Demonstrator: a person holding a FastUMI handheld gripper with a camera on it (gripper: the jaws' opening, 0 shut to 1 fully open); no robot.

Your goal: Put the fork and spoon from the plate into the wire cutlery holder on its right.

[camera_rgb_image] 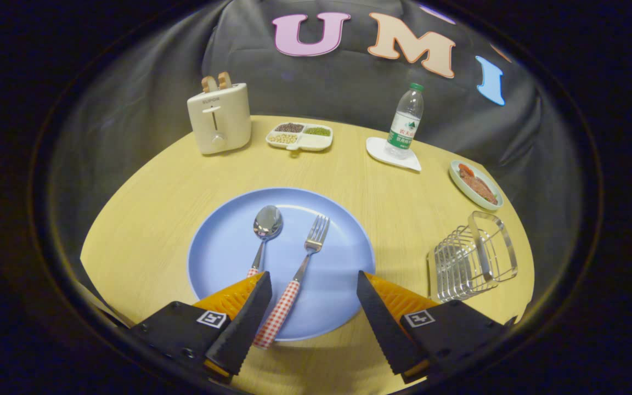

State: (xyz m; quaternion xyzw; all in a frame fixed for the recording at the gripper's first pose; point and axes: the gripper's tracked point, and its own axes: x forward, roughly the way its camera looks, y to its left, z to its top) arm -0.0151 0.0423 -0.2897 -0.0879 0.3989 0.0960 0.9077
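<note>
Clearly, the gripper (314,307) is hovering low over the round blue plate (223,247), its jaws spread wide and holding nothing, straddling the red-checked handle of the steel fork (294,285), probably lining up for a grasp. Just left of it, the matching steel spoon (266,225) is lying with its handle running under the left finger. At centre right, the wire cutlery holder (472,258) is waiting on the pale wooden bench (146,208).
</note>
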